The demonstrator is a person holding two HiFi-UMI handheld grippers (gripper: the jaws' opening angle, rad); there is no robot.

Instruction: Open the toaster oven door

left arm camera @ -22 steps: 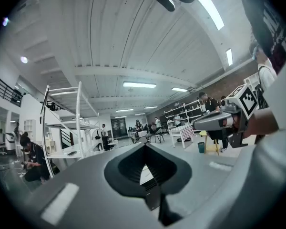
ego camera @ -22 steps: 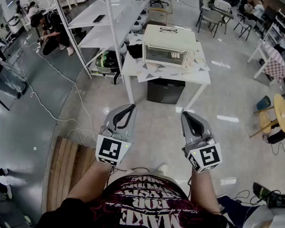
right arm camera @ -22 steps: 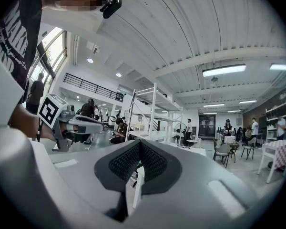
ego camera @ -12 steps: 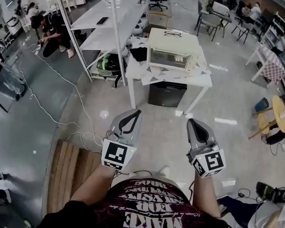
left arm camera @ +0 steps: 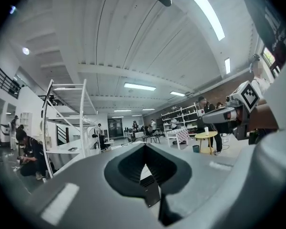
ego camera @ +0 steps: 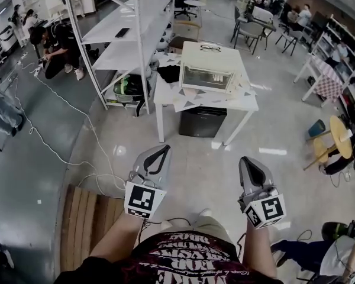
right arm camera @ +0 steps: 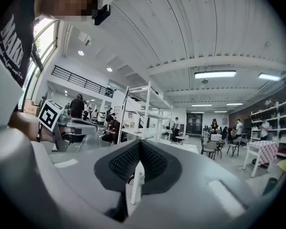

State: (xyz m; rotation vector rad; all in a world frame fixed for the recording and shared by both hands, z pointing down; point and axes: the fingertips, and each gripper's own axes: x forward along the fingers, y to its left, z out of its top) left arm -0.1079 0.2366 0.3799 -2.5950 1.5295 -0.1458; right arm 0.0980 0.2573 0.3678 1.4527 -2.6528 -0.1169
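Both grippers are held low in front of the person. The left gripper (ego camera: 163,149) has its jaws closed tip to tip around an empty gap, and its own view (left arm camera: 144,144) shows only room behind that gap. The right gripper (ego camera: 246,160) is closed the same way (right arm camera: 140,142) and grips nothing. Each carries a black-and-white square-marker cube, one on the left (ego camera: 140,199) and one on the right (ego camera: 266,210). There is no readable text on either. The dark shirt (ego camera: 183,259) has large white lettering, upside down in the head view and only partly legible. "MA" can be read on it in the right gripper view (right arm camera: 9,37). A wooden pallet (ego camera: 86,223) lies on the floor just left of the left gripper. The floor is glossy pale grey, with a cable (ego camera: 47,141) trailing further left. The toaster oven (ego camera: 210,70) is well ahead of both jaw tips, between their two lines. It is cream-coloured, and its glass door (ego camera: 204,77) faces the grippers and looks closed. It sits on a white table (ego camera: 239,104), with a pair of glasses (ego camera: 210,47) on top and a black box (ego camera: 204,123) beneath. Left of the table is a white shelving rack (ego camera: 130,34). Beyond is an open workshop hall with chairs, desks and several people.
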